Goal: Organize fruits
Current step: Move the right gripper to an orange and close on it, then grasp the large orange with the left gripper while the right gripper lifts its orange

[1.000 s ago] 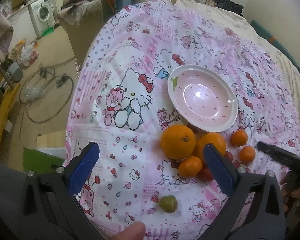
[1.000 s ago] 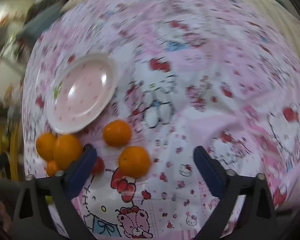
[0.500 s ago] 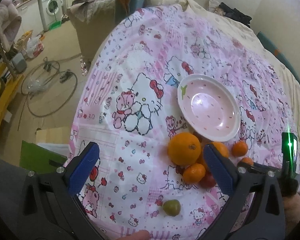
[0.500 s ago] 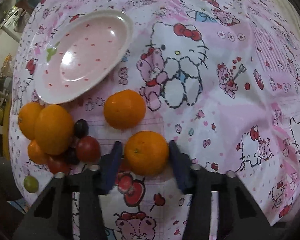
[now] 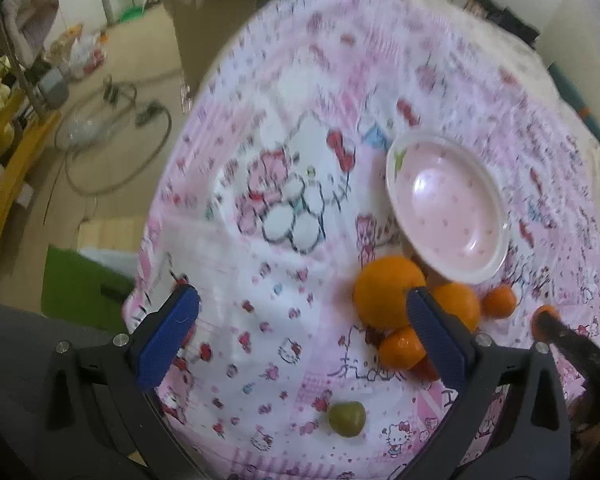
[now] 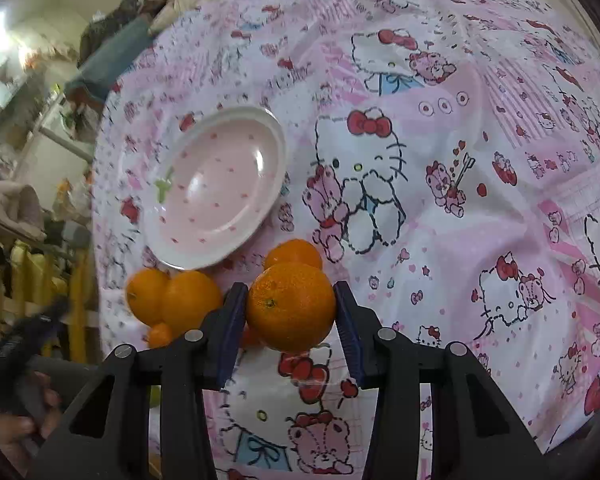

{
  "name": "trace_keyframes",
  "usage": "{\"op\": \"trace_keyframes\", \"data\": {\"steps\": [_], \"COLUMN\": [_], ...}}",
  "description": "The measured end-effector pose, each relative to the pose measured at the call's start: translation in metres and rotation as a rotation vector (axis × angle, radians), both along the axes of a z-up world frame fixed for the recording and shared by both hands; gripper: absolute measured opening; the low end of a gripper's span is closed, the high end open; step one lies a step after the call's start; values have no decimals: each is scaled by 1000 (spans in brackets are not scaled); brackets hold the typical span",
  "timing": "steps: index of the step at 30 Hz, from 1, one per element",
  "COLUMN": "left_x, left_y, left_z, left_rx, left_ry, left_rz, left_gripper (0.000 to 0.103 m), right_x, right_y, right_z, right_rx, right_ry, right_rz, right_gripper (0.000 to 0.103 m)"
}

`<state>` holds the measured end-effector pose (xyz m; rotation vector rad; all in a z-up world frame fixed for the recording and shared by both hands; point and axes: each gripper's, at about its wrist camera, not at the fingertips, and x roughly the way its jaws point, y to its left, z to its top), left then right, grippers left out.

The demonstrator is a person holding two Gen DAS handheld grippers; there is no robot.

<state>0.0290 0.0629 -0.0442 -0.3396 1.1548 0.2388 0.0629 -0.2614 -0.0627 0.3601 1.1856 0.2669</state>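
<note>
My right gripper [image 6: 290, 312] is shut on an orange [image 6: 291, 306] and holds it above the cloth, near the pink plate [image 6: 220, 188]. Another orange [image 6: 294, 252] lies just behind it, and two more oranges [image 6: 176, 300] sit left of it. My left gripper [image 5: 300, 328] is open and empty above the cloth. In its view the pink plate [image 5: 446, 208] stands at the right, with a big orange [image 5: 388, 296], smaller oranges [image 5: 402, 346] and a green fruit [image 5: 346, 418] near it. The right gripper's tip with its orange [image 5: 544, 314] shows at the far right.
The Hello Kitty cloth [image 6: 460, 200] covers a bed. Small red fruits [image 5: 426, 370] lie among the oranges. The bed's edge drops at the left to a floor with cables [image 5: 112, 144] and a green box [image 5: 80, 284].
My right gripper closed on the orange and lifted it off the cloth. My left gripper drifted a little, still open.
</note>
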Motion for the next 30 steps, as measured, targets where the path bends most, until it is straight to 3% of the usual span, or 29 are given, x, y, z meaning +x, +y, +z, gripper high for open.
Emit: {"op": "trace_keyframes", "data": {"steps": [5,8,12,16,18,19,22,26,30], "left_x": [21,30,41,45,45,46,45,48,49], "left_y": [-29,-50,-59,-65,-64,-63,-63,-65,-61], "left_z": [-22,-35,-48,-65,-66,-67,-65,-57,-26], "left_rx": [-62,-58,-62,-86,-89,-112,-124,-109,-55], "left_ry": [76,129,155,222,218,216,213,224,176], "left_rz": [-79,-123,-105,-126,-122,-128,-139,-170,-236], "left_gripper": [101,94,86,68,67,58,53,51,51], "right_x": [1,5,7,10,11,11,13,13,15], "right_y": [-4,-5,-11,-13,-13,-13,-13,-12,-8], "right_z": [11,14,18,19,20,21,21,28,40], "right_rx": [56,72,77,92,95,97,104,129,103], "right_ry": [-19,-23,-37,-36,-39,-42,-36,-32,-53], "right_rz": [-10,-14,-28,-37,-37,-36,-39,-42,-38], "right_gripper": [45,45,45,45,45,45,45,45,45]}}
